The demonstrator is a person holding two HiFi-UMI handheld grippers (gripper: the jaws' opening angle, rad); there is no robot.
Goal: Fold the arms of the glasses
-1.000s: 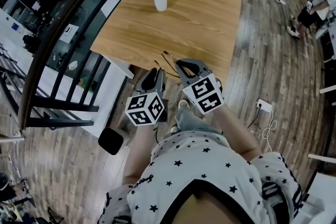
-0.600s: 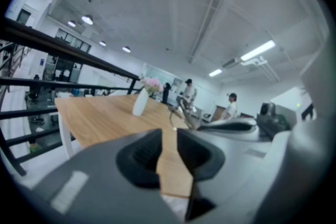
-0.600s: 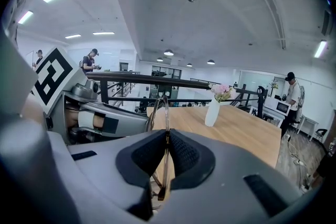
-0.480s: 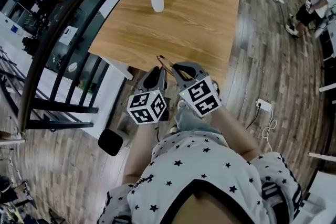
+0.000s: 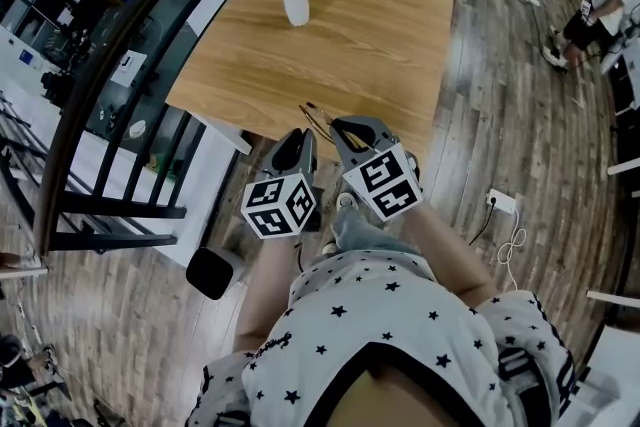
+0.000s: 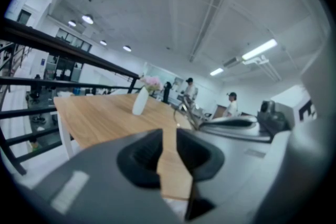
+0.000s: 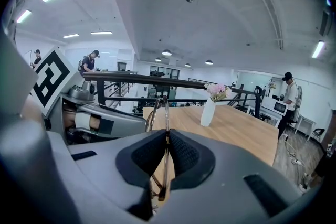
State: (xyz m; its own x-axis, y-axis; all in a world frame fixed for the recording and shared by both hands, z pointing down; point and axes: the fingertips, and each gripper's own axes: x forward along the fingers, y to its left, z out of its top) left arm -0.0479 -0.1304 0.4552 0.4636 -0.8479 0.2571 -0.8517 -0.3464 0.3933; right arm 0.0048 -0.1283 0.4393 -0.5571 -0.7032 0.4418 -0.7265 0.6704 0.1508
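The thin-rimmed glasses (image 5: 318, 118) hang just over the near edge of the wooden table (image 5: 380, 35). My right gripper (image 5: 340, 127) is shut on them. In the right gripper view the frame (image 7: 164, 113) stands edge-on, pinched between the ribbed pads of that gripper (image 7: 167, 139). My left gripper (image 5: 300, 137) sits close beside it on the left. Its jaws (image 6: 169, 136) stand apart with only tabletop showing in the gap. From the left gripper view the glasses (image 6: 185, 112) rise to the right, poking out of the right gripper (image 6: 236, 123).
A white vase (image 5: 295, 0) of pink flowers stands at the table's far left. A black railing (image 5: 110, 65) runs along the left. On the floor lie a black object (image 5: 210, 267) and a socket strip with cable (image 5: 500, 203). A person (image 5: 595, 20) stands at the far right.
Hardly anything differs: both grippers keep their places at the table's near edge, and the glasses stay in the right one.
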